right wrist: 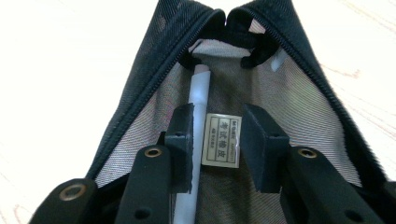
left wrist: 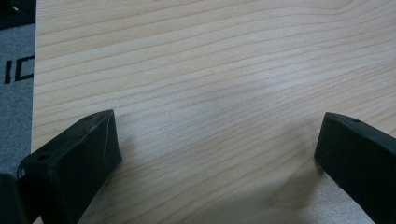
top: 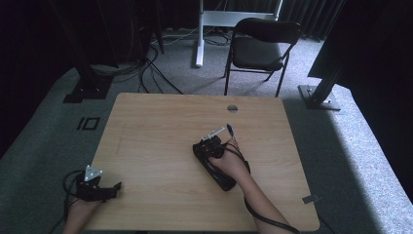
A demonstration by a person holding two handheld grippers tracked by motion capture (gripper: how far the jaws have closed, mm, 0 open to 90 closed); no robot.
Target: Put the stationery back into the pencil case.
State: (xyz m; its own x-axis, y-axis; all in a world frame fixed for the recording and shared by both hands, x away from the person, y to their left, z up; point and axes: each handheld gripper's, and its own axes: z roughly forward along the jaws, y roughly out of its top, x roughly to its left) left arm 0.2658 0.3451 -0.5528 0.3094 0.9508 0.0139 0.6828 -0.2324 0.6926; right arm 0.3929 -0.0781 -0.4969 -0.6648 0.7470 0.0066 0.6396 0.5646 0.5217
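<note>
- since the small labelled eraser (right wrist: 222,140) lies flat inside the black mesh pouch (right wrist: 140,88), about midway down its open mouth, the coming move looks to turn on how it sits between the jaws
- its long axis runs straight along the jaws' own line, pointing toward the pouch's far zipped end, so the pads face its two long sides
- a white pen (right wrist: 200,98) lies just beside it within the pouch, parallel to it, between the eraser and one jaw; that jaw looks to be touching the pen or nearly so
- the right gripper (right wrist: 219,116) reaches into the pouch mouth with its jaws partly open; a thin gap shows between the other pad and the eraser, so it seems to grip nothing yet
- judged from this, closing would catch pen and eraser together unless the jaws shift off the pen first
- the left gripper (top: 109,189) rests well apart from the pouch, at the table's (left wrist: 210,56) near corner, jaws wide open over bare wood and holding nothing
- the right hand is plainly the nearer one to the pouch
</note>
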